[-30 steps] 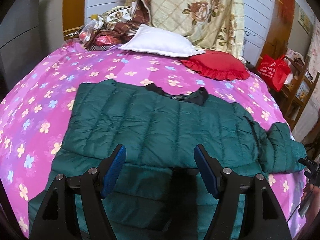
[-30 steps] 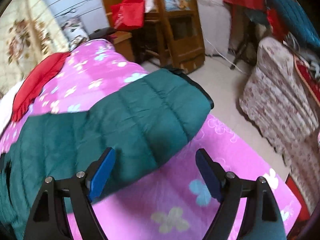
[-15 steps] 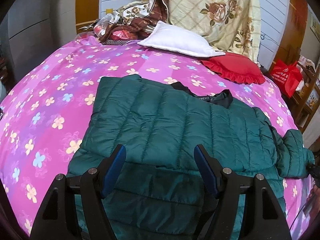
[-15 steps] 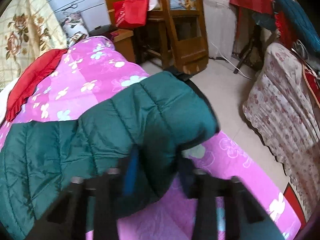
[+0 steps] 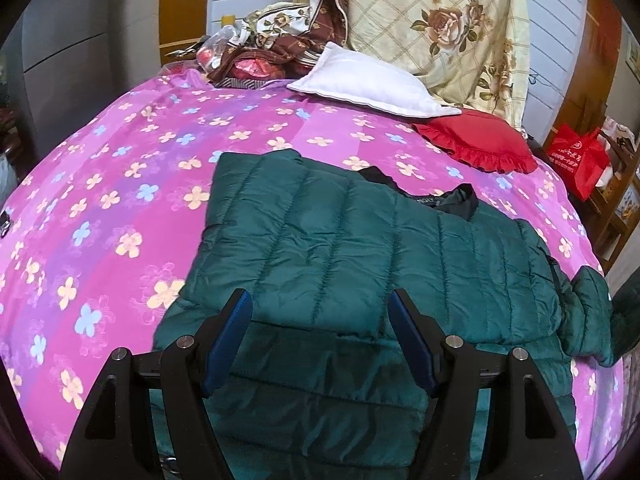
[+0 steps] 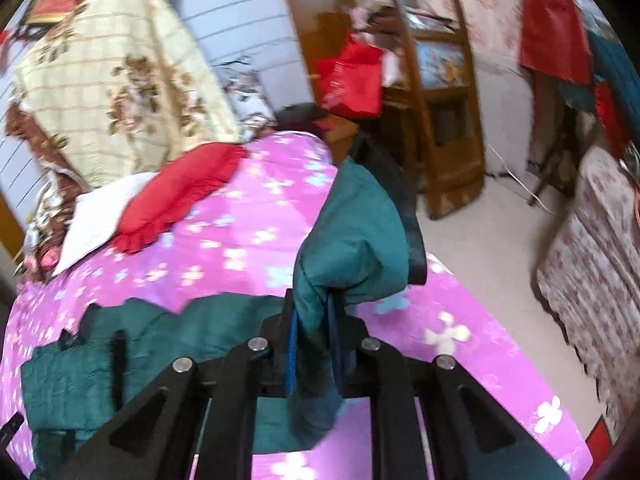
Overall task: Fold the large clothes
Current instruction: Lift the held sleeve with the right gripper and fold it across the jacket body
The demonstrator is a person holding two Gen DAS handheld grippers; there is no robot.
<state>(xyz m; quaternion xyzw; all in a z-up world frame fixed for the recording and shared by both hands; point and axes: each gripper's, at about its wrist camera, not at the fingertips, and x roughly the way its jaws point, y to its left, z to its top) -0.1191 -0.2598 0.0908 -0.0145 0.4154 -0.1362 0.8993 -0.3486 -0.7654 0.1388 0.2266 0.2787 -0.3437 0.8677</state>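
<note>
Lying across the bed [image 5: 120, 184], the green quilted jacket [image 5: 360, 248] has its long axis running side to side, collar toward the pillows and one sleeve [image 6: 352, 236] out at the right edge. That sleeve is what the coming move turns on: the right tool [image 6: 314, 344] has its blue pads pinched narrow on the sleeve's puffy end and holds it raised above the bedspread, so the body of the jacket lies to its left and the fold would likely carry inward that way. The left tool [image 5: 320, 336] hovers over the near hem with its fingers spread wide, gripping nothing, the jacket's folded-over panel directly ahead of it.

The jacket is slick, padded nylon stitched in parallel channels, with a black lining showing at the collar; it will probably spring back unless pressed. Beyond it sit a red ruffled cushion [image 5: 476, 146], a white pillow [image 5: 368, 80] and a floral quilt [image 5: 440, 28].
</note>
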